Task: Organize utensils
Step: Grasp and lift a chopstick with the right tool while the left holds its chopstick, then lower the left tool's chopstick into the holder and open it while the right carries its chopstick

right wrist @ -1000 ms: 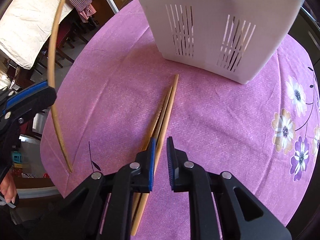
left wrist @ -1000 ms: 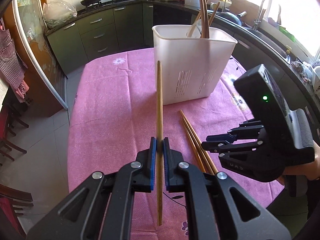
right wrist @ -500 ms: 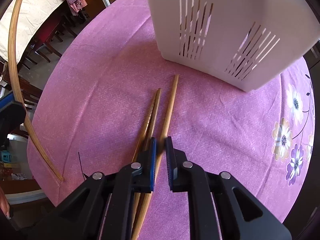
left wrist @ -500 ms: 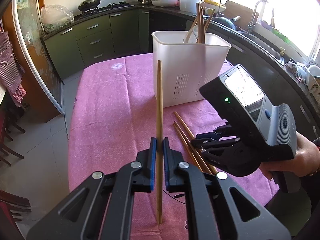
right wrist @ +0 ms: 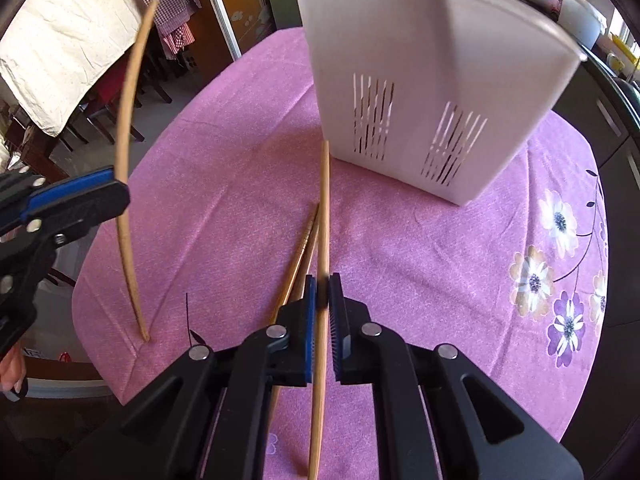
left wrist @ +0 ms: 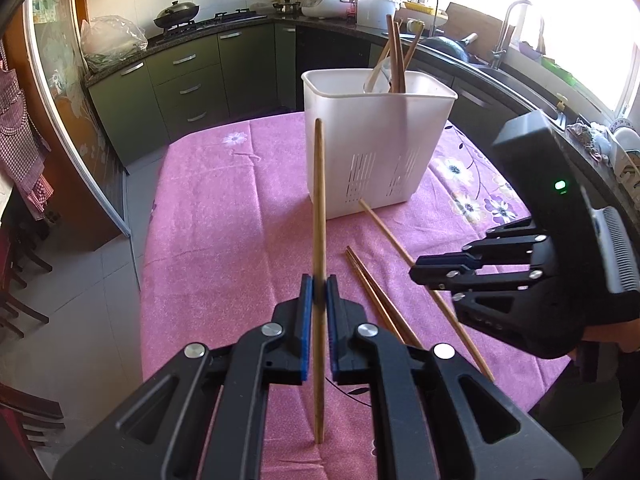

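Right wrist view: right tool [right wrist: 322, 294] clamped on one wooden chopstick [right wrist: 325, 208], lower end cut off. Left tool [left wrist: 319, 294] clamps another [left wrist: 319, 200] upright. Two lie on pink-clothed bench [left wrist: 224, 216] beside slotted white plastic bin [left wrist: 376, 148].

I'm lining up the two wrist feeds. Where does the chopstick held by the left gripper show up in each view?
Left wrist view: chopstick held by the left gripper stands upright at centre, clamped in the left gripper.
Right wrist view: the same chopstick curves along the left side, above the blue-padded gripper.
Shared landmark: the white utensil basket, upper right in the right wrist view.
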